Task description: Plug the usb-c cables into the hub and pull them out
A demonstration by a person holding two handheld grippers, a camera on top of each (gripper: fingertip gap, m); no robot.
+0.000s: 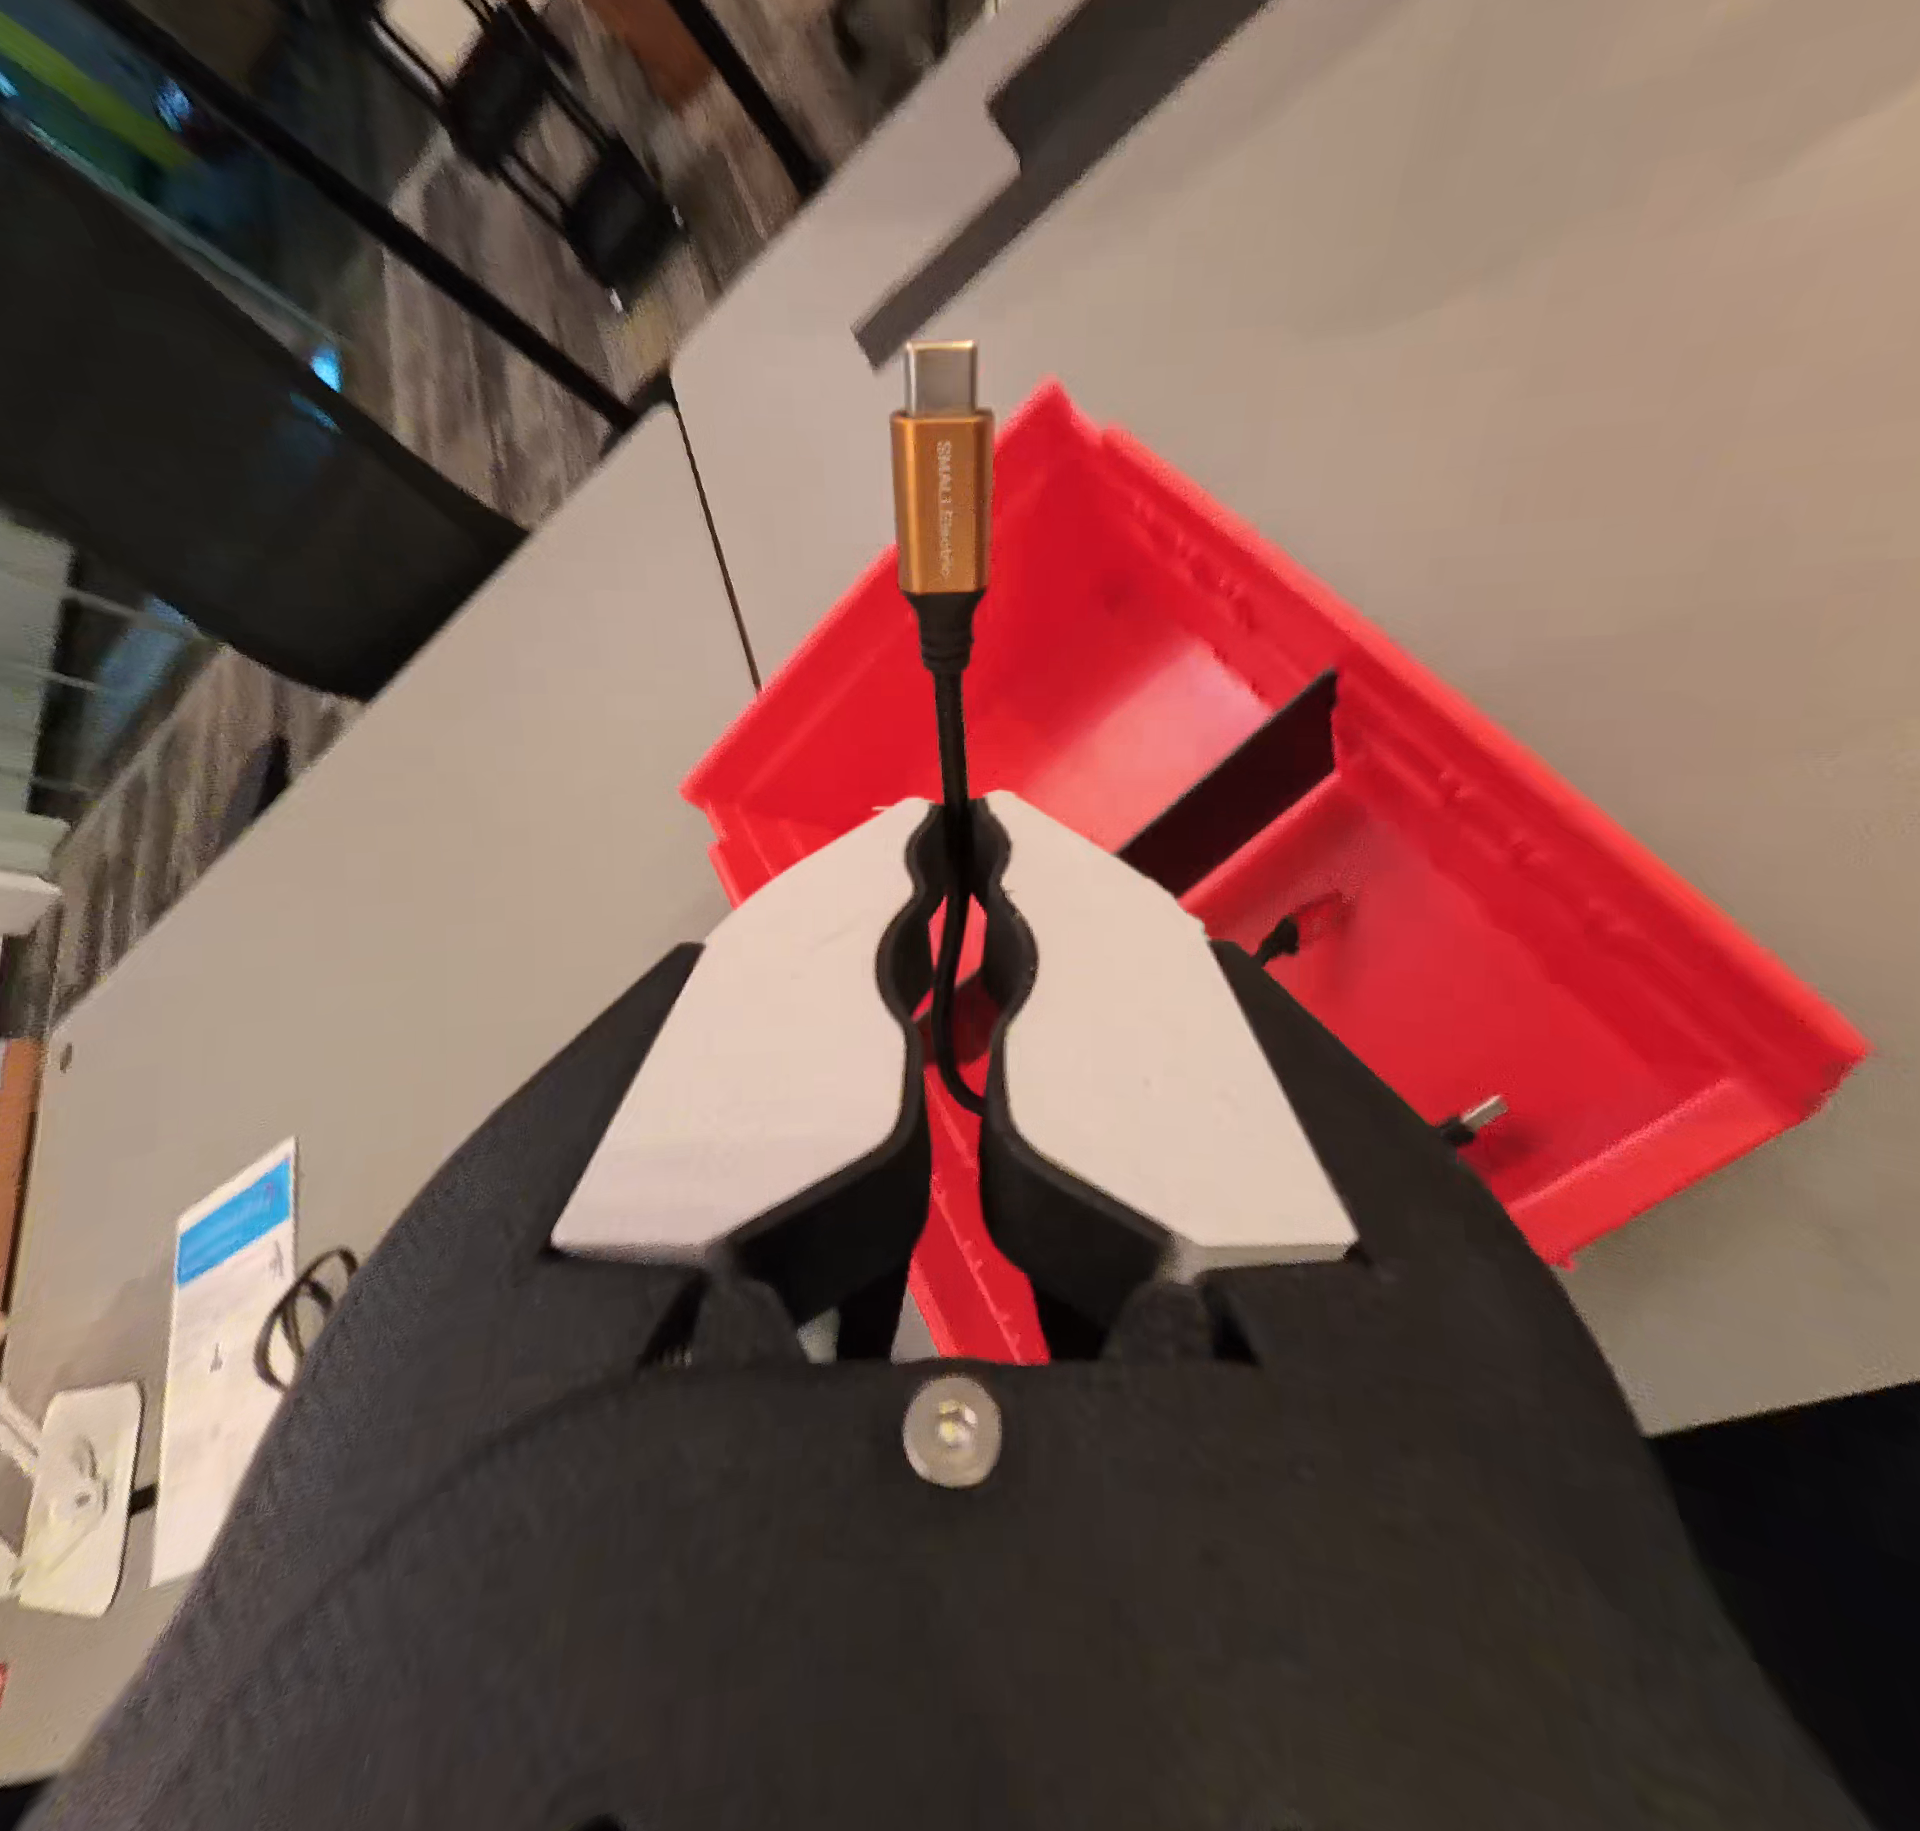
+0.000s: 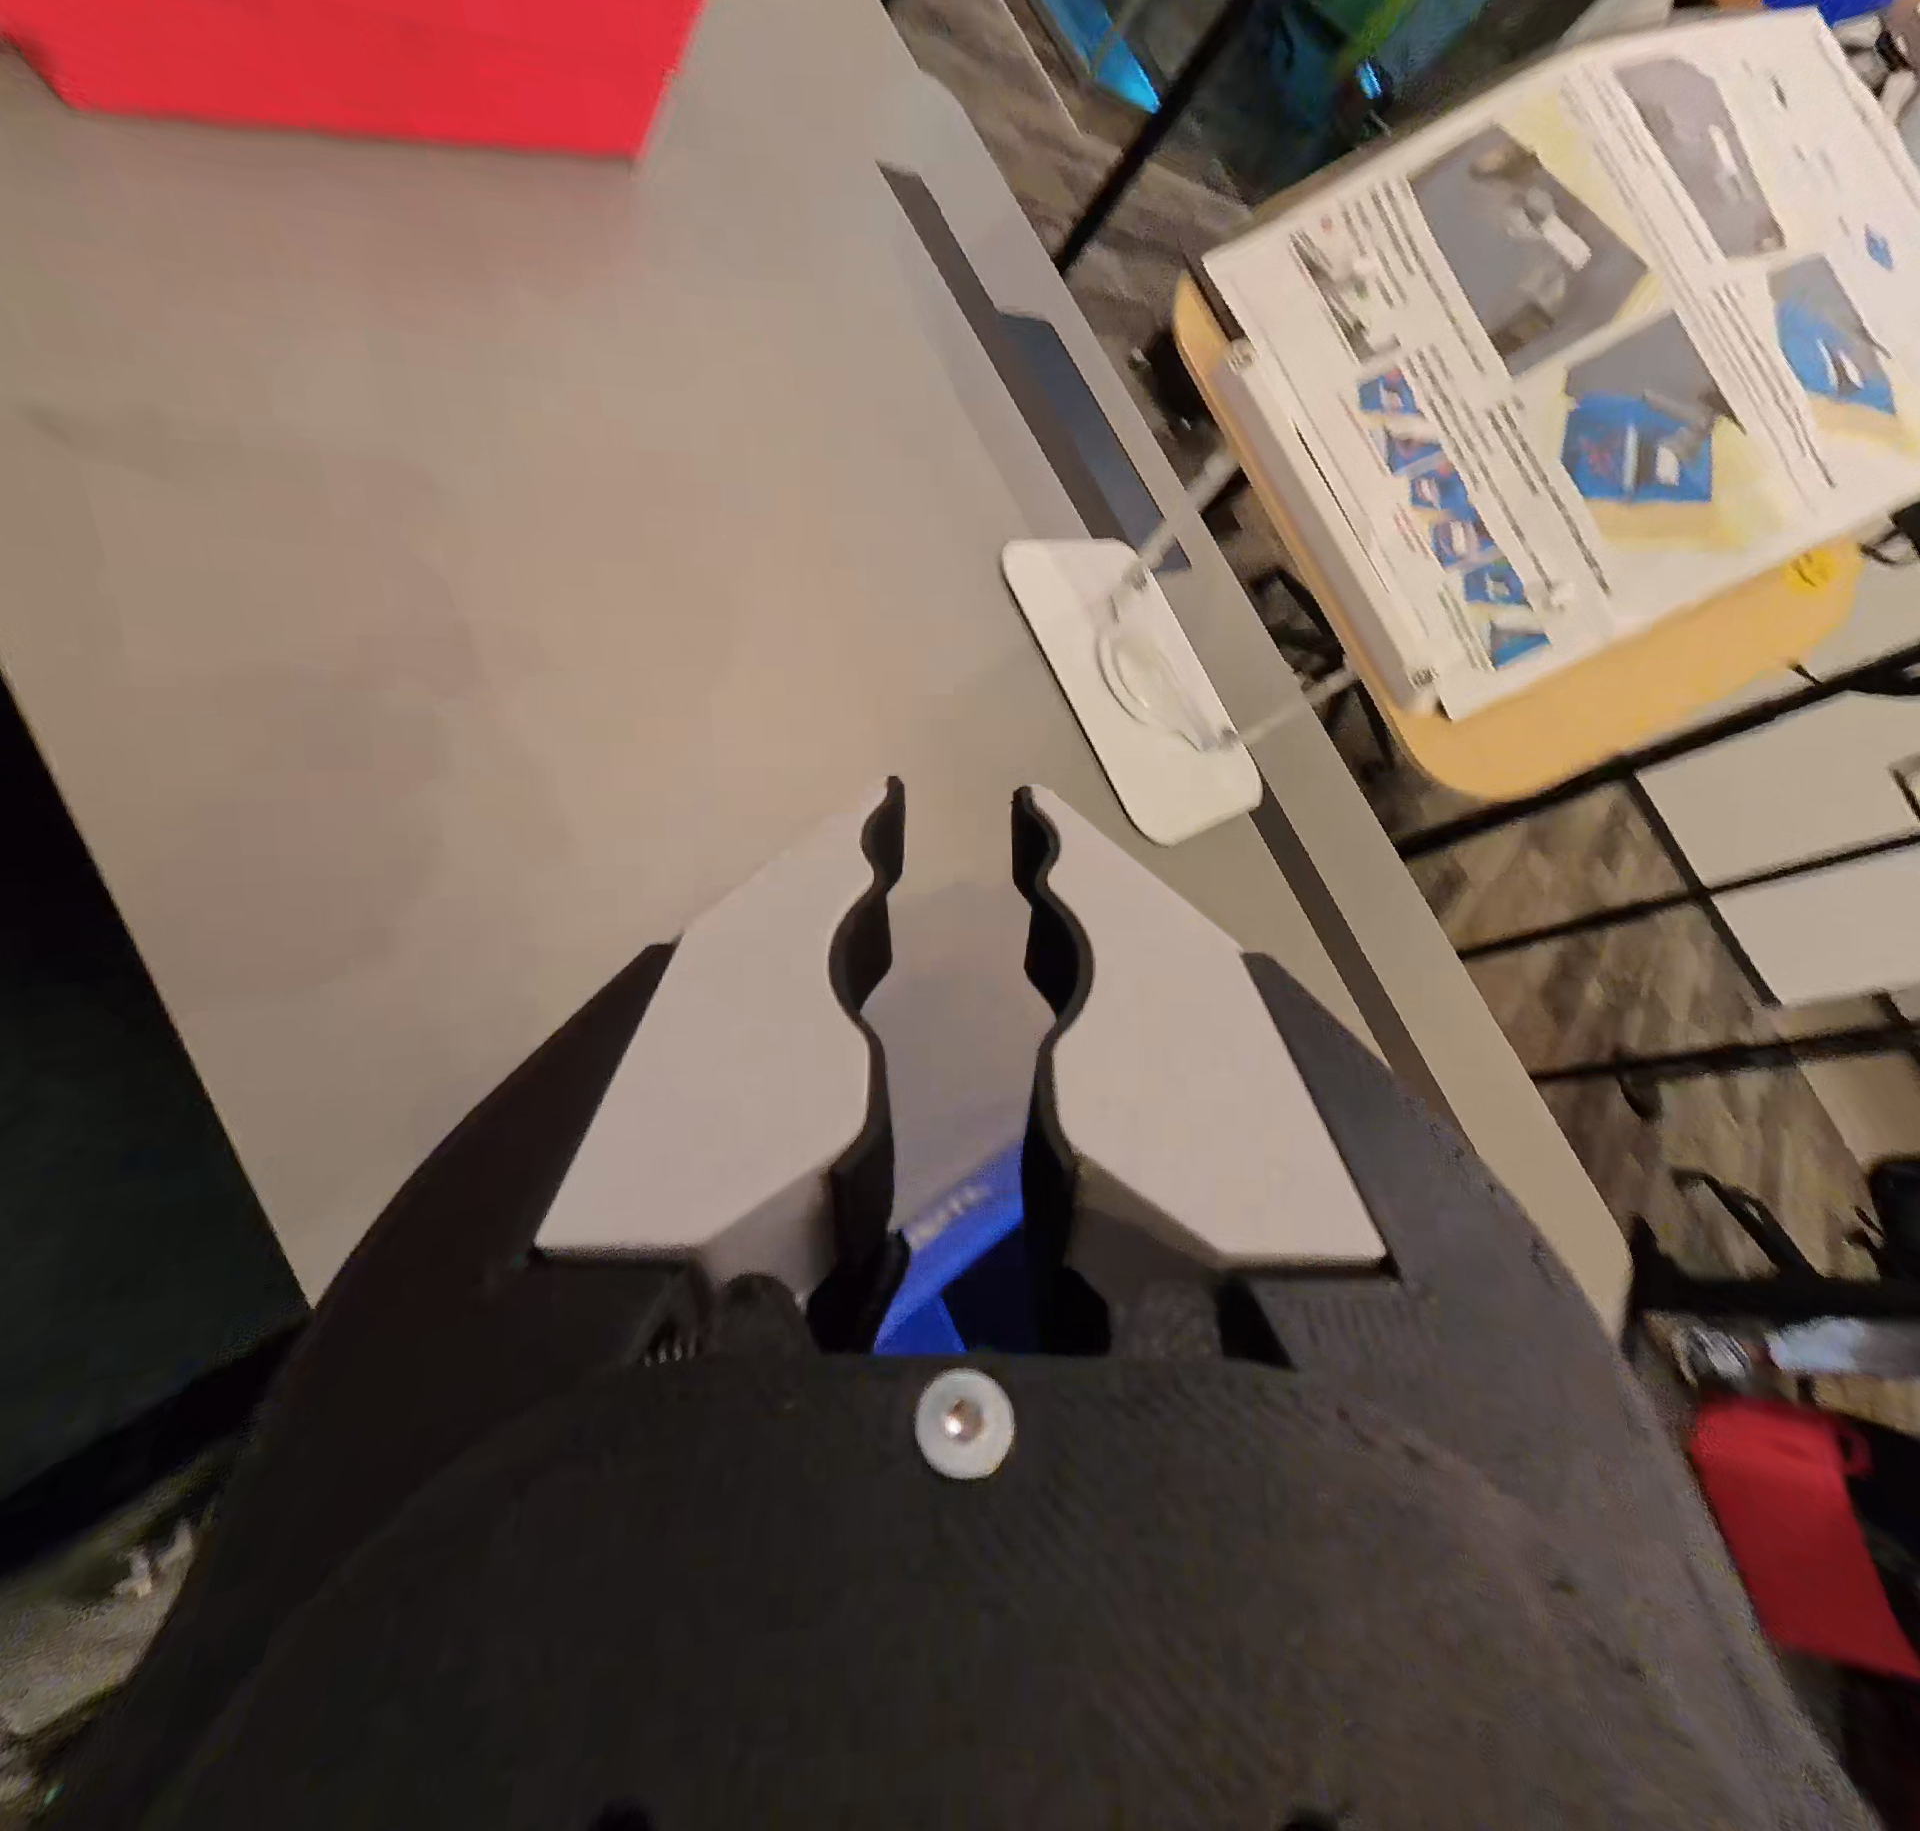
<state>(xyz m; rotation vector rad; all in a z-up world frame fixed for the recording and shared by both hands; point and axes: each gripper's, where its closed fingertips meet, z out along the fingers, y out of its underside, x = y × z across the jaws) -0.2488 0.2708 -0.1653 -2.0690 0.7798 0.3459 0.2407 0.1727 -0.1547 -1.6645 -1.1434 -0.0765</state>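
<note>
My left gripper (image 1: 958, 815) is shut on the black cord of a usb-c cable (image 1: 953, 732). Its gold-sleeved plug (image 1: 941, 498) sticks out past the fingertips, metal tip forward, held above the red bin (image 1: 1538, 960). Inside the bin, two more cable ends (image 1: 1475, 1116) lie beyond a black divider (image 1: 1236, 784). My right gripper (image 2: 956, 794) is open and empty above the grey table (image 2: 468, 534). A blue object (image 2: 935, 1293) shows low between its fingers. No hub is clearly visible in either view.
The red bin also shows at the top left of the right wrist view (image 2: 343, 25). A white stand base (image 2: 1132, 680) holding a printed sheet (image 2: 1558, 358) sits at the table edge. A paper leaflet (image 1: 223, 1366) and a coiled black cable (image 1: 296, 1314) lie on the table to my left. The tips of one gripper are about 50 cm away from the tips of the other.
</note>
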